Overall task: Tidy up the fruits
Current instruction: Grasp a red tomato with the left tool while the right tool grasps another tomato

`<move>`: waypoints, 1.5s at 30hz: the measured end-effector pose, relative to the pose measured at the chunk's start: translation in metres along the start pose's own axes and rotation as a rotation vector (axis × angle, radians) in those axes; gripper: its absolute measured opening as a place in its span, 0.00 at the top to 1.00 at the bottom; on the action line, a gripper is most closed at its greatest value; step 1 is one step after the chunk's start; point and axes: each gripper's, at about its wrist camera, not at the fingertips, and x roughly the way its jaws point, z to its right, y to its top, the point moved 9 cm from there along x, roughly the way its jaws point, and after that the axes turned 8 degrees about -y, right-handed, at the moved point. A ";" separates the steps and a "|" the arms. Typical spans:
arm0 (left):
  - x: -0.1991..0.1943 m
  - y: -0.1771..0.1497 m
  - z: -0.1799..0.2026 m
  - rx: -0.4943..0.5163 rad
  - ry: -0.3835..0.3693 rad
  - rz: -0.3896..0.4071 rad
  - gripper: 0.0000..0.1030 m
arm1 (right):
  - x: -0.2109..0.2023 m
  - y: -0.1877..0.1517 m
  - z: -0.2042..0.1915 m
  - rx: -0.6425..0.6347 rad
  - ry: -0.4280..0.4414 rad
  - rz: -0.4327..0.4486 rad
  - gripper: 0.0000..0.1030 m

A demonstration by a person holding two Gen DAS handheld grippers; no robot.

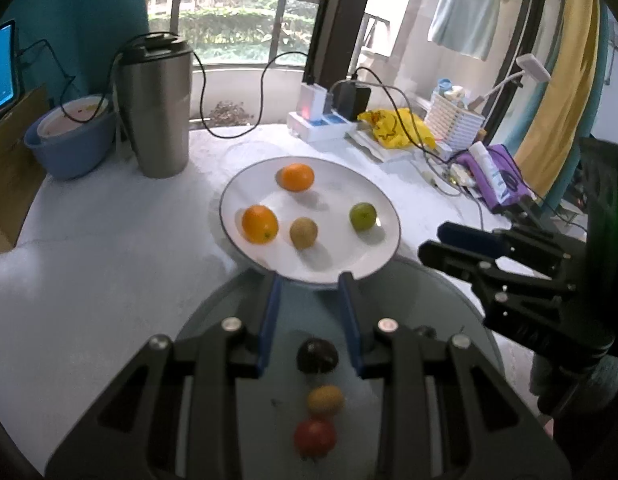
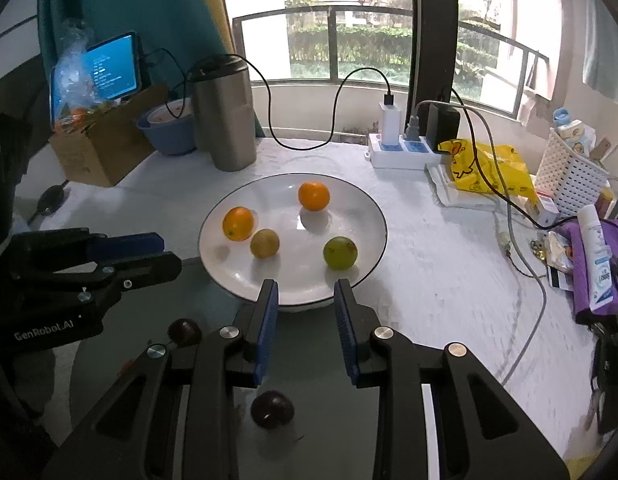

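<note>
A white plate point(image 1: 341, 184) point(image 2: 361, 204) holds two oranges point(image 1: 260, 224) point(image 2: 313, 196), a brownish kiwi point(image 1: 303, 233) point(image 2: 265, 243) and a green fruit point(image 1: 363, 216) point(image 2: 340, 252). On the grey round tray point(image 1: 437, 288) in front lie a dark plum point(image 1: 317, 356), a yellow-brown fruit point(image 1: 325, 401) and a red fruit point(image 1: 315, 438). My left gripper point(image 1: 311, 278) is open and empty above the dark plum. My right gripper point(image 2: 305, 286) is open and empty above another dark plum point(image 2: 272, 409); a second plum point(image 2: 184, 331) lies to its left.
A steel tumbler point(image 1: 155, 108) and a blue basin point(image 1: 73, 140) stand at the back left. A power strip point(image 2: 401, 152), a yellow bag point(image 2: 485, 168), a white basket point(image 2: 573, 176) and cables crowd the back right. A cardboard box point(image 2: 97, 152) sits far left.
</note>
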 end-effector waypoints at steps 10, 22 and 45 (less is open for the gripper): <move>-0.018 -0.023 0.004 -0.010 0.000 0.004 0.70 | -0.021 -0.020 -0.013 -0.008 -0.002 0.004 0.70; -0.027 -0.059 0.008 -0.022 -0.009 -0.013 0.55 | -0.034 -0.051 -0.033 -0.009 0.010 -0.010 0.70; -0.013 -0.094 0.001 -0.005 0.004 -0.068 0.54 | -0.011 -0.088 -0.056 0.024 0.075 -0.094 0.52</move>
